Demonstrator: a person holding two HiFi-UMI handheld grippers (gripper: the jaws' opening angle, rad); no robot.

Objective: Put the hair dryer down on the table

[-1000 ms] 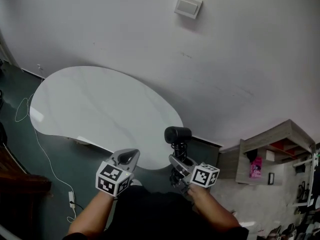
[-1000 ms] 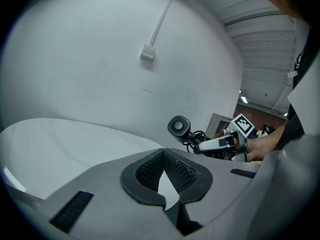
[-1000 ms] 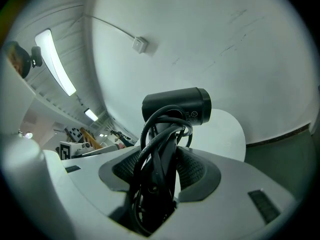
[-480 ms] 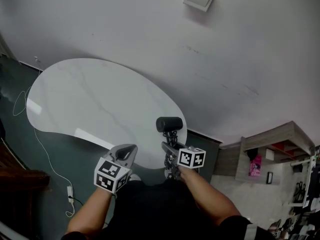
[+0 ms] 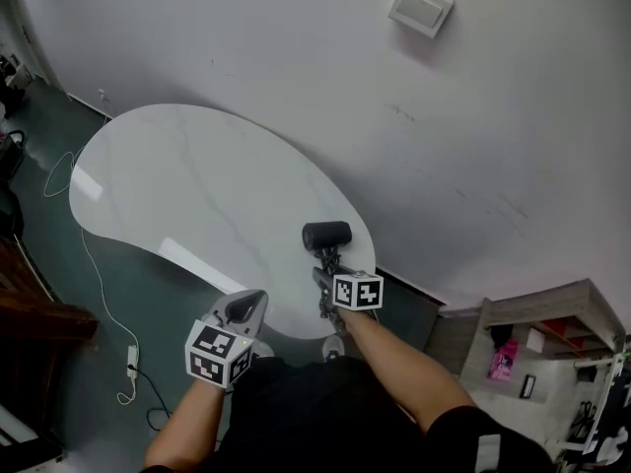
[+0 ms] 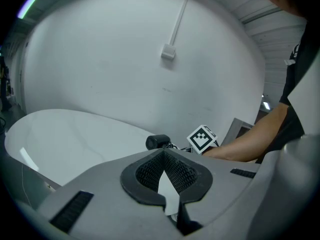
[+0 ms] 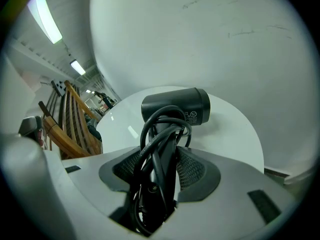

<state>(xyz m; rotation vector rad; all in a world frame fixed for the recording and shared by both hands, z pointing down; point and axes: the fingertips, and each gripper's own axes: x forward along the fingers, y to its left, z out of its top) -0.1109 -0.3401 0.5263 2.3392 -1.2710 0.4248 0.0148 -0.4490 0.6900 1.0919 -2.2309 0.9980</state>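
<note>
Hair dryer (image 5: 326,236) up over table (image 5: 197,195) near-right edge
Right gripper (image 5: 326,282) clamped on its cord-wrapped handle (image 7: 162,184); left gripper (image 5: 245,309) jaws together, empty. Rigid, top-heavy, probably light. Handle is the right hold, though the cord may slip.

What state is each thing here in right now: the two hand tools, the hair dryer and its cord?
hair dryer: held upright over the near end of the table, not yet laid down.
cord: wound round the hair dryer.
right gripper: shut on the hair dryer.
left gripper: shut, empty.
</note>
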